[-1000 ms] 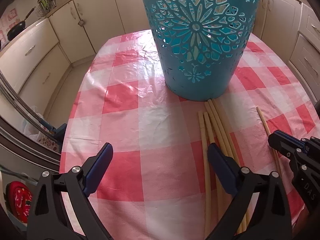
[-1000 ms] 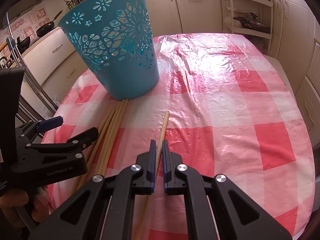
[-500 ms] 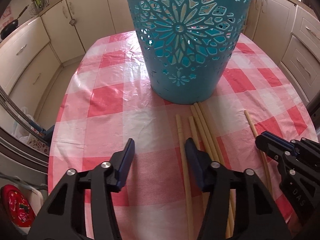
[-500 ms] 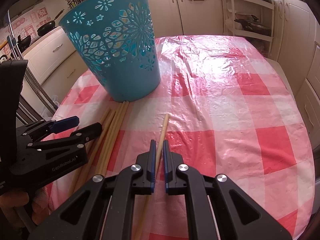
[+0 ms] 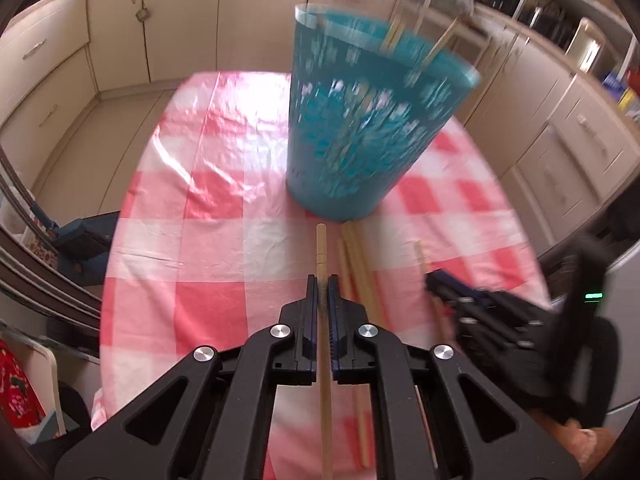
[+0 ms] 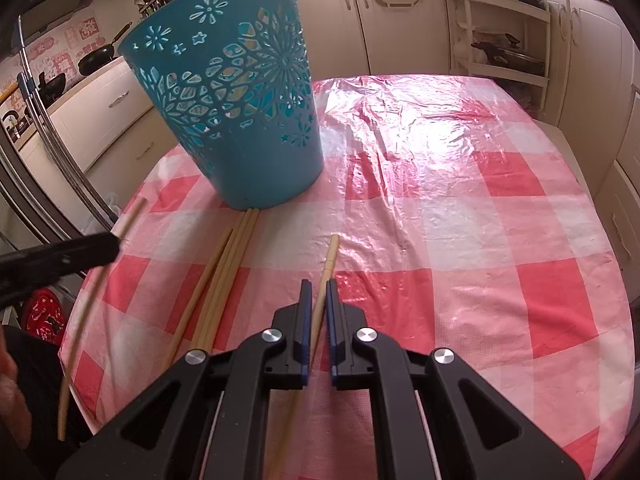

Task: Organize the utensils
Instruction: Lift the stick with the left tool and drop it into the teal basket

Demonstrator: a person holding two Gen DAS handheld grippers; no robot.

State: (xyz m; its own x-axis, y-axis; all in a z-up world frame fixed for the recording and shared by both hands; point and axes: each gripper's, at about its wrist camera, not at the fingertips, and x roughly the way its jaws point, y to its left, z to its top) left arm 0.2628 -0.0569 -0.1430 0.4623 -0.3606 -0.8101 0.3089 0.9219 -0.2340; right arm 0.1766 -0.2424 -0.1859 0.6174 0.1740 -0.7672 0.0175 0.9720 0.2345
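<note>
My left gripper is shut on a long wooden chopstick and holds it above the table, its tip pointing at the teal cut-out basket. Some sticks stand inside the basket. My right gripper is shut on another chopstick, which lies low over the checked cloth. Several more chopsticks lie on the cloth between the two grippers, their tips against the basket's foot. In the right wrist view the left gripper shows at the left edge with its lifted chopstick.
The table wears a red-and-white checked plastic cloth. Cream kitchen cabinets surround it on all sides. A metal rack stands past the table's left edge.
My left gripper has closed on a chopstick and lifted it, swinging back from the basket. My right gripper has stayed shut on its chopstick, nearly still.
</note>
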